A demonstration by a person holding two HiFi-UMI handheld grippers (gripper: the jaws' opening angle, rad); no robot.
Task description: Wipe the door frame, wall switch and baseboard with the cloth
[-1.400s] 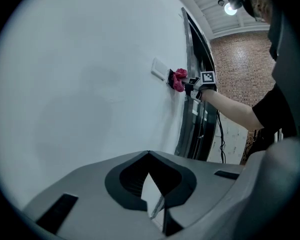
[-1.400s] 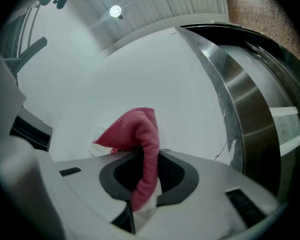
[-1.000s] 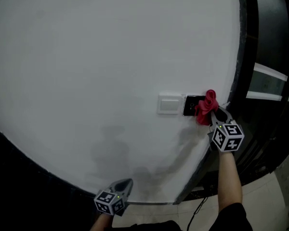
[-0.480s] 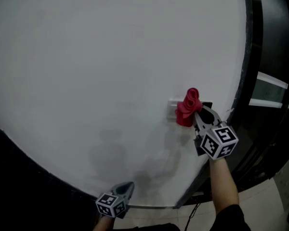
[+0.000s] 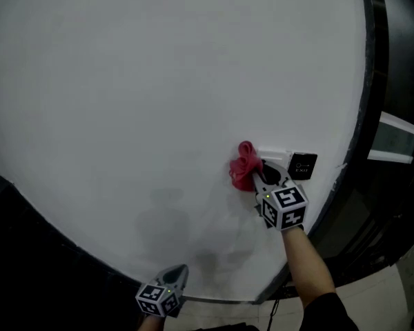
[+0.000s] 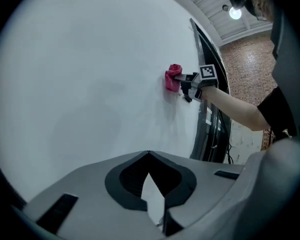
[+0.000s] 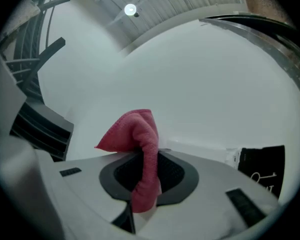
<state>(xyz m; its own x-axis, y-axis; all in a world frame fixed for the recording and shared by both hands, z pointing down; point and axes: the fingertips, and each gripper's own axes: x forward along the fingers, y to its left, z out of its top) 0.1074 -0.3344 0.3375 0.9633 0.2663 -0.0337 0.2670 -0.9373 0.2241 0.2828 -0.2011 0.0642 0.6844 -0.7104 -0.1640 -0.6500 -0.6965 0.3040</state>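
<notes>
Cloth (image 5: 244,165) in right claw (image 5: 257,175) against wall switch (image 5: 276,156)

Open white wall (image 5: 124,81) spreads left of and above the right gripper's (image 5: 257,174) jaws, clamped on the red cloth (image 5: 243,165), while 2 fittings, a white switch plate (image 5: 276,157) just ahead and a black panel (image 5: 302,166) to their right, and the dark door frame (image 5: 376,81) beyond, hem them in.

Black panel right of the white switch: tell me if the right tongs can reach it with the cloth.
Probably yes. The right tongs, shut on the cloth, sit close beside the black panel, and only the flat white switch lies between them.
</notes>
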